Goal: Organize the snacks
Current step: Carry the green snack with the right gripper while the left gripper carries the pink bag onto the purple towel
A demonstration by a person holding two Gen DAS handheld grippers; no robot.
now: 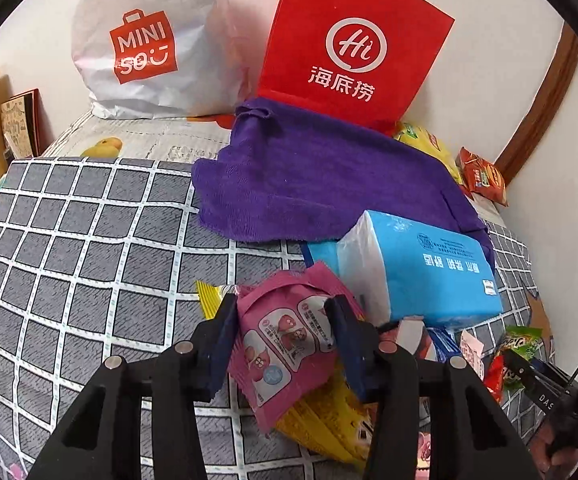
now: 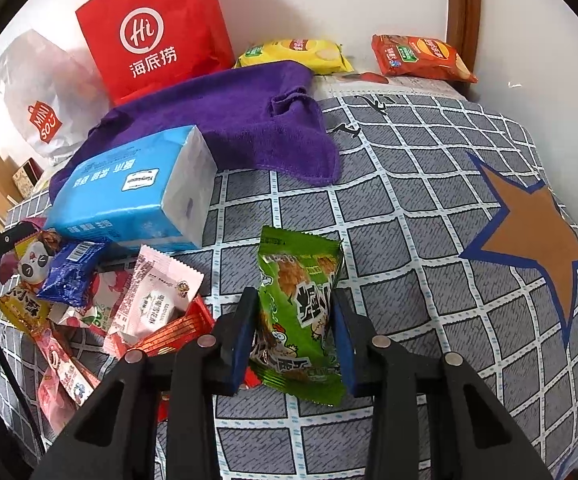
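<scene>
My left gripper [image 1: 283,314] is shut on a pink snack packet [image 1: 285,344] and holds it just above a yellow packet [image 1: 321,428] on the checked bedspread. My right gripper [image 2: 295,312] is shut on a green chicken snack packet [image 2: 297,312] over the bedspread. A pile of small snacks [image 2: 101,300] lies to its left: a blue packet [image 2: 71,272], a pale pink packet [image 2: 157,296], a red packet [image 2: 169,332]. A yellow chip bag [image 2: 295,54] and an orange chip bag [image 2: 421,58] lie by the far wall.
A blue tissue pack [image 1: 417,268] lies on a purple towel [image 1: 309,176], also seen in the right wrist view [image 2: 129,192]. A red Haidilao bag [image 1: 353,44] and a white Miniso bag [image 1: 149,40] stand against the wall. A brown star [image 2: 537,232] marks the bedspread at right.
</scene>
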